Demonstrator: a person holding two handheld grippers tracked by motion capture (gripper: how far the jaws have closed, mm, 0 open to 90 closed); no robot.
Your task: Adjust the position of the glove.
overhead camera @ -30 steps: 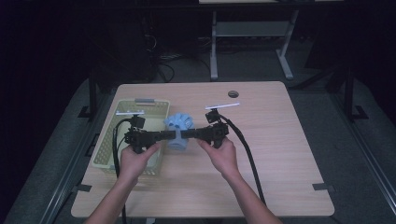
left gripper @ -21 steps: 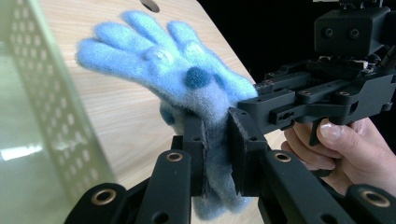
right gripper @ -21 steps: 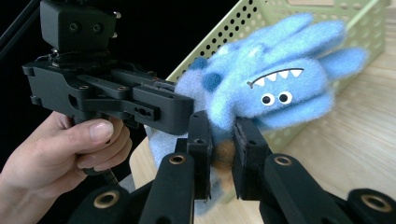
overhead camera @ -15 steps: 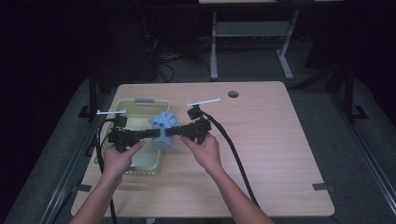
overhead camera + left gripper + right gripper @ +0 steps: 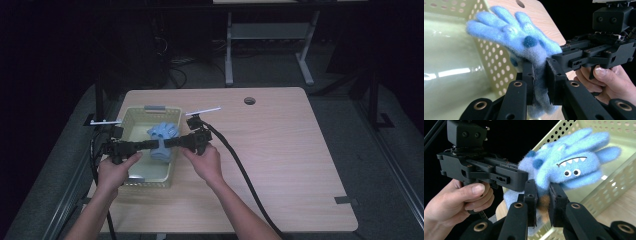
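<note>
basket (image 5: 131,118) wall beneath plush toy (image 5: 163,136); table (image 5: 290,150) hole (image 5: 249,100) seemingly unobstructed.

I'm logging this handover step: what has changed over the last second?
Both tongs, left and right, carried the blue plush toy leftward from the table's middle to above the yellow basket. Both stayed clamped on the toy from opposite sides; the basket did not move.
</note>
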